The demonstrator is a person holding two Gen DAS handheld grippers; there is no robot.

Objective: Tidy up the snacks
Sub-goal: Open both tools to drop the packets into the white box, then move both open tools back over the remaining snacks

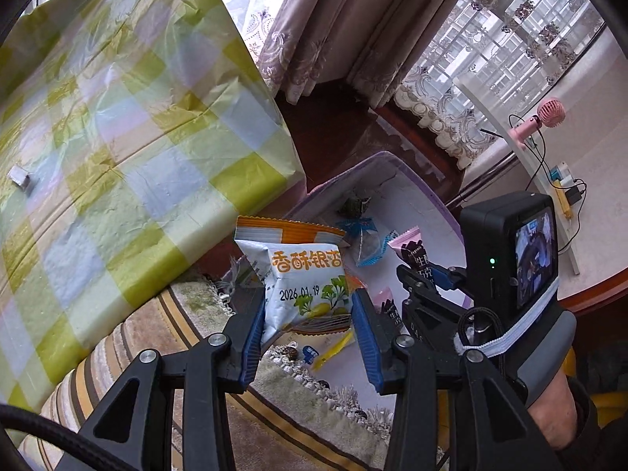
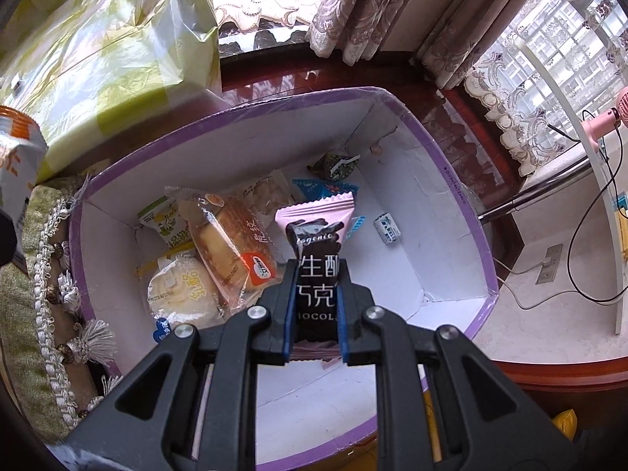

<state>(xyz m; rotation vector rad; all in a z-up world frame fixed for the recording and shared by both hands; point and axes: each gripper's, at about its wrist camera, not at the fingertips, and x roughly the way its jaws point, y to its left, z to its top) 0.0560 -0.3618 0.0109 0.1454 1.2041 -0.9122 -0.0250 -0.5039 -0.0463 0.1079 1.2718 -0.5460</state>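
My left gripper (image 1: 308, 316) is shut on a white and orange ginkgo snack bag (image 1: 302, 274) and holds it above the near edge of a purple-rimmed white box (image 1: 424, 200). My right gripper (image 2: 316, 306) is shut on a pink and black chocolate packet (image 2: 318, 251) and holds it over the same box (image 2: 451, 212). The box holds several snacks: a wrapped bread roll (image 2: 231, 243), a round cream bun (image 2: 180, 294), a green-white packet (image 2: 165, 221), a blue packet (image 2: 318, 190) and small candies (image 2: 386, 227). The right gripper with its packet shows in the left wrist view (image 1: 416, 274).
A table with a green checked cloth (image 1: 117, 137) stands left of the box. A fringed striped cushion (image 1: 274, 412) lies under the box's near side. Dark wood floor, curtains (image 1: 333, 19) and a white shelf with a pink fan (image 1: 549, 112) lie beyond.
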